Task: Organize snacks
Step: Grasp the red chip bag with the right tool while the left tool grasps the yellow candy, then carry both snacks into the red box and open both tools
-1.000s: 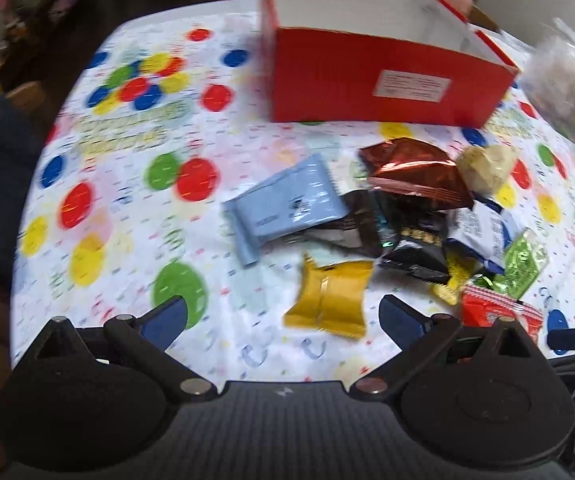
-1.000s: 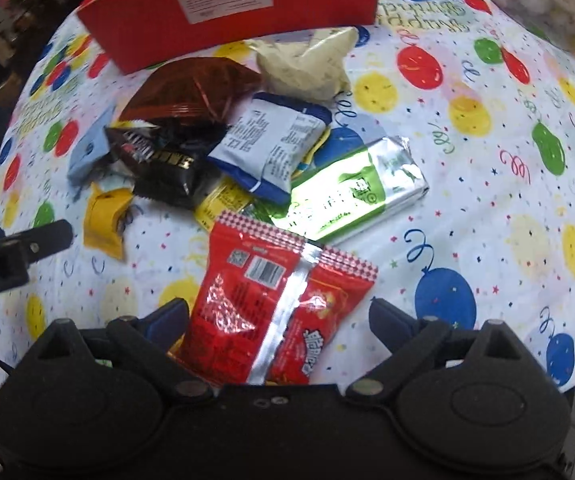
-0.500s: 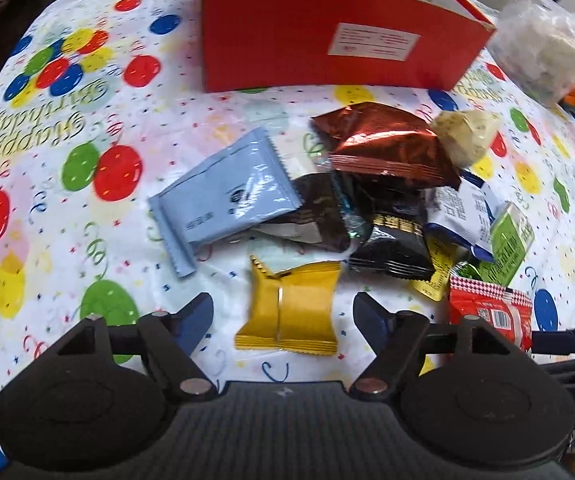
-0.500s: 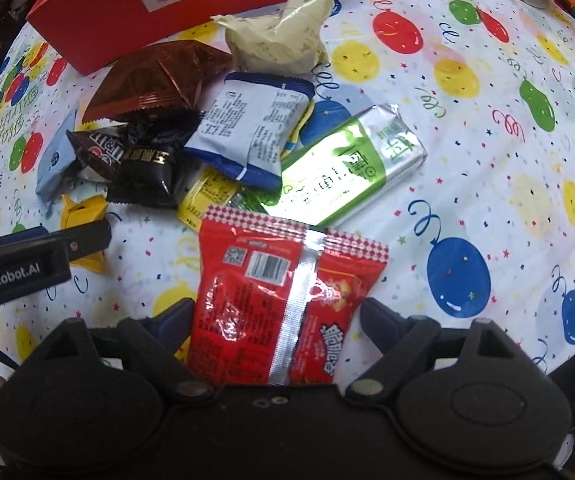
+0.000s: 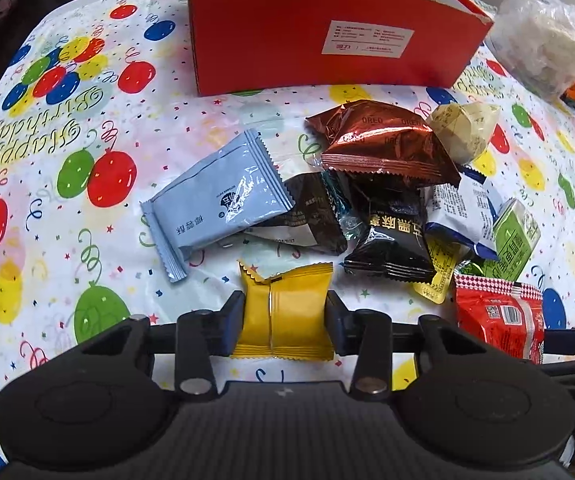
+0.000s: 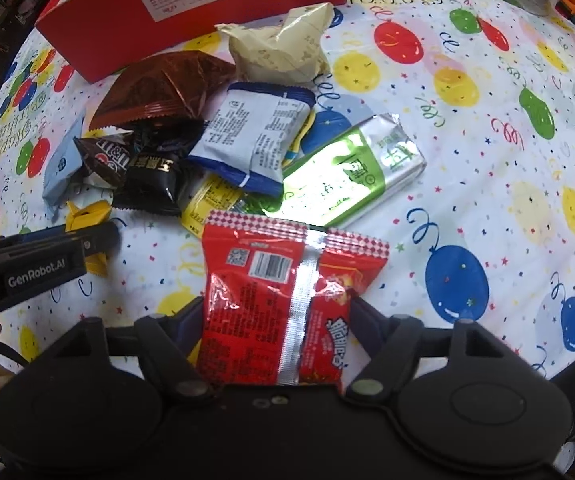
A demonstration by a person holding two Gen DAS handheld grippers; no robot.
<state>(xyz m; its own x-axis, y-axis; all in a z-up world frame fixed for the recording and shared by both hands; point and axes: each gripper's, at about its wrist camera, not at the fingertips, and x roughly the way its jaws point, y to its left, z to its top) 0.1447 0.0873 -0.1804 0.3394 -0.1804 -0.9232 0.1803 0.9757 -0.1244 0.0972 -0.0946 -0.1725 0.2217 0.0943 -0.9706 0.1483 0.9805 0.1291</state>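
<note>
The left tongs (image 5: 285,312) are closing on a yellow packet (image 5: 285,312), pads touching its sides. The right tongs (image 6: 275,320) are closing around a red packet (image 6: 283,300). Both packets lie on the worktop (image 5: 67,240), near the red box (image 5: 287,40).

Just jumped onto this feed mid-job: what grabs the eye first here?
The red box stands open-topped at the far side of the balloon-print tablecloth, with a heap of snack packets before it. Nearest, the left gripper is closing on a yellow packet, while the right gripper is closing around a red packet.
</note>
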